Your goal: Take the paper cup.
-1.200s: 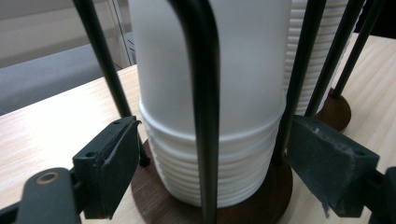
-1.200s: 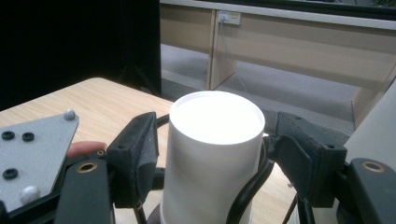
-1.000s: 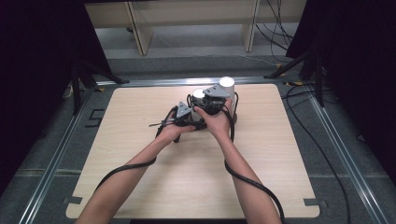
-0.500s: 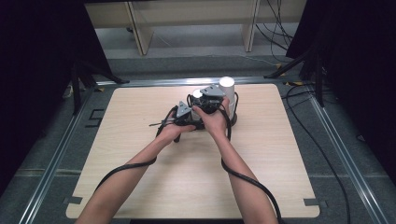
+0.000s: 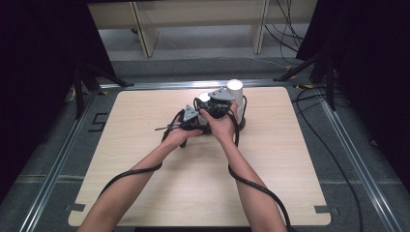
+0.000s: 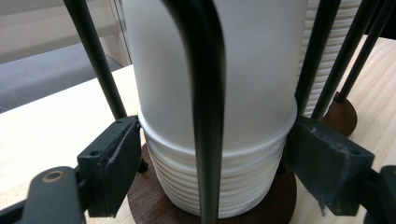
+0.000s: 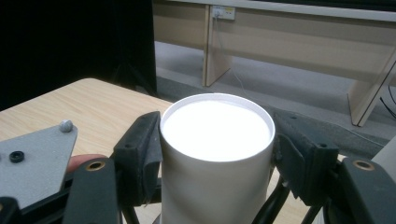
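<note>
A stack of white paper cups [image 6: 215,70] stands upside down on a round wooden base [image 6: 144,196], caged by black rods [image 6: 205,93]. My left gripper [image 6: 210,158] is low on the stack. Its jaws have just been closing, and both pads now touch the ribbed rims. My right gripper [image 7: 217,154] is at the top, where its jaws have just closed on the uppermost cup [image 7: 217,126], one pad on each side. In the high view both grippers, left [image 5: 196,118] and right [image 5: 217,104], meet at the cup holder in the table's middle.
A second white cup stack [image 5: 235,87] stands just behind on its own base [image 6: 343,109]. The wooden tabletop [image 5: 145,193] has a metal frame around it. Black cables [image 5: 251,186] trail from both grippers along the forearms. Shelving legs and cables lie beyond the far edge.
</note>
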`<state>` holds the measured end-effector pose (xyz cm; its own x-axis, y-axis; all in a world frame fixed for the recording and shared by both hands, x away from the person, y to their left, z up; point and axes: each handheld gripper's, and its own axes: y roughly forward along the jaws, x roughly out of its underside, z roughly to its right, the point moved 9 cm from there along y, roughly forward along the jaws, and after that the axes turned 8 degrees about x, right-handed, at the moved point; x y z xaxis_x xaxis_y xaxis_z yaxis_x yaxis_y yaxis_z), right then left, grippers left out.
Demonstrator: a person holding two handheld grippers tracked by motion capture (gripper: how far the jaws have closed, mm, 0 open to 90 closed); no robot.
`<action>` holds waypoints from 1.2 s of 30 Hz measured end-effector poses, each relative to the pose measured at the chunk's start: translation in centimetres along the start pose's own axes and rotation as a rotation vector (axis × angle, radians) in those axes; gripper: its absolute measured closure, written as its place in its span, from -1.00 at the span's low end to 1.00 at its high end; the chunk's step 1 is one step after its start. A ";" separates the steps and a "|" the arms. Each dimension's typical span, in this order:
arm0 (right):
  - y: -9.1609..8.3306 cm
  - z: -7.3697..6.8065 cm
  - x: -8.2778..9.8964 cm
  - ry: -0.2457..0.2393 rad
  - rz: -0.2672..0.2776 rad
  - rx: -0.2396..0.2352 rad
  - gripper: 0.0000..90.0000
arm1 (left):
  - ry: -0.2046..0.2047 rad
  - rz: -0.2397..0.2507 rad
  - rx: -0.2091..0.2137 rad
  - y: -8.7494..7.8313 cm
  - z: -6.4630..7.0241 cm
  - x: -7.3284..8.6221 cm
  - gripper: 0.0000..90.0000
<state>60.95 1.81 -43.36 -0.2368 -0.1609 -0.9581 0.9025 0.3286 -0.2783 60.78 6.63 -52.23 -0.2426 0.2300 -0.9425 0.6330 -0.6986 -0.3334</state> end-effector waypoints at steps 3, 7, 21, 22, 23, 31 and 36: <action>-0.2 -0.2 0.0 0.030 -0.005 -0.006 -0.20 | 0.002 -0.002 0.000 0.0 0.0 0.0 -0.59; -0.2 -0.3 0.0 0.043 0.000 -0.009 -0.19 | 0.004 -0.006 0.002 0.0 0.0 0.0 -0.59; -1.2 0.1 -2.2 0.055 0.049 -0.017 -0.18 | 0.035 -0.047 0.001 -0.1 -0.1 0.3 -0.58; -1.4 0.1 -2.3 0.054 0.044 -0.021 -0.18 | 0.033 -0.046 0.001 -0.1 -0.1 0.3 -0.58; -1.5 0.0 -2.7 0.058 0.059 -0.021 -0.18 | 0.033 -0.048 0.001 -0.1 -0.1 0.3 -0.58; -2.4 0.1 -4.4 0.038 0.098 -0.023 -0.18 | 0.000 -0.010 0.004 0.0 0.1 0.1 -0.59; -2.9 0.0 -4.9 0.050 0.112 -0.027 -0.18 | 0.008 -0.005 0.014 -0.3 0.4 0.0 -0.64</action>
<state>59.48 1.62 -37.83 -0.1532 -0.0750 -0.9853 0.9146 0.3669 -0.1701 60.31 6.56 -52.11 -0.2392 0.2388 -0.9412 0.6218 -0.7068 -0.3373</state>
